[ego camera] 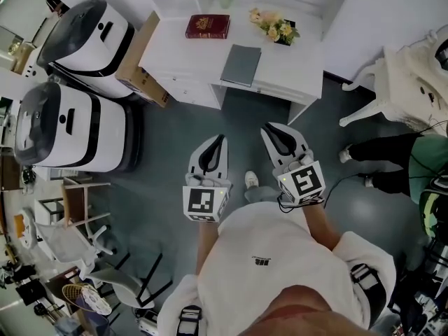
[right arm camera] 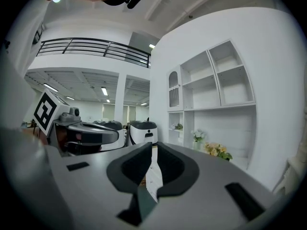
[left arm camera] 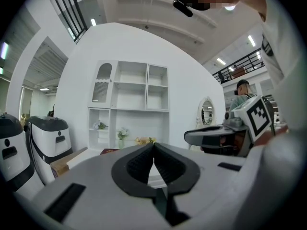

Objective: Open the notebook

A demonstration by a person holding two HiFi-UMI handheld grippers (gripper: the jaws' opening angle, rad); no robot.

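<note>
A closed grey notebook (ego camera: 241, 64) lies flat near the front edge of the white desk (ego camera: 294, 68). Behind it on the desk are a dark red book (ego camera: 208, 26) with a gold emblem and a small bunch of flowers (ego camera: 274, 26). Both grippers hang over the grey floor, short of the desk and pointing toward it. My left gripper (ego camera: 222, 139) has its jaws together and holds nothing. My right gripper (ego camera: 269, 127) sits beside it, jaws likewise shut and empty. In the left gripper view the tips meet at the gripper (left arm camera: 153, 145), with the red book (left arm camera: 109, 151) low and far ahead.
Two large white-and-black machines (ego camera: 91, 33) (ego camera: 66, 128) stand left of the desk, with a cardboard box (ego camera: 140, 61) between them and it. A white chair (ego camera: 402, 75) and a seated person (ego camera: 399, 163) are on the right. Chairs and stools (ego camera: 77, 208) crowd the lower left. White shelving (left arm camera: 132, 92) rises behind the desk.
</note>
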